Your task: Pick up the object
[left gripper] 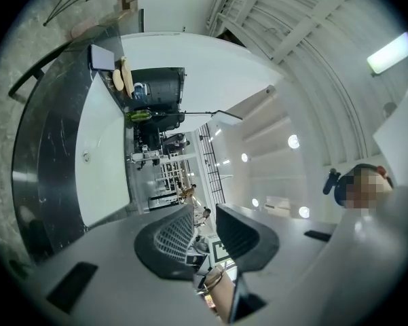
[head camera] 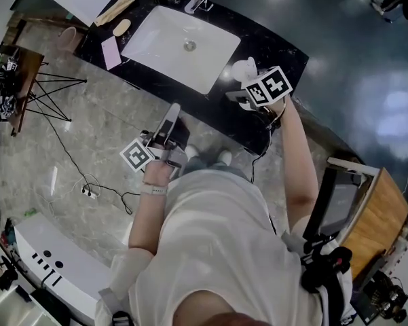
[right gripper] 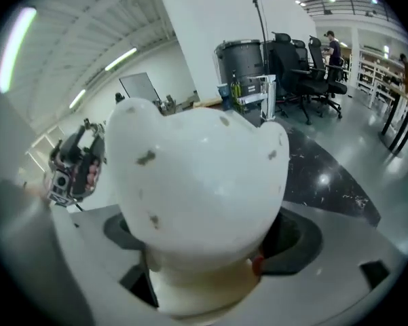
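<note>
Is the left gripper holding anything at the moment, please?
No, the left gripper is open, with nothing between its jaws.

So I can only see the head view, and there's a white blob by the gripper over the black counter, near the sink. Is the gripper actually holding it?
Observer: Yes. In the right gripper view the right gripper has its jaws closed on the white object, one on each side.
Visitor: What does it look like close up?
Observer: Rounded and glossy, with a few small dark specks and a cream base low between the jaws.
Visitor: And the other gripper?
Observer: The left gripper is open; its own view shows nothing between its jaws.
</note>
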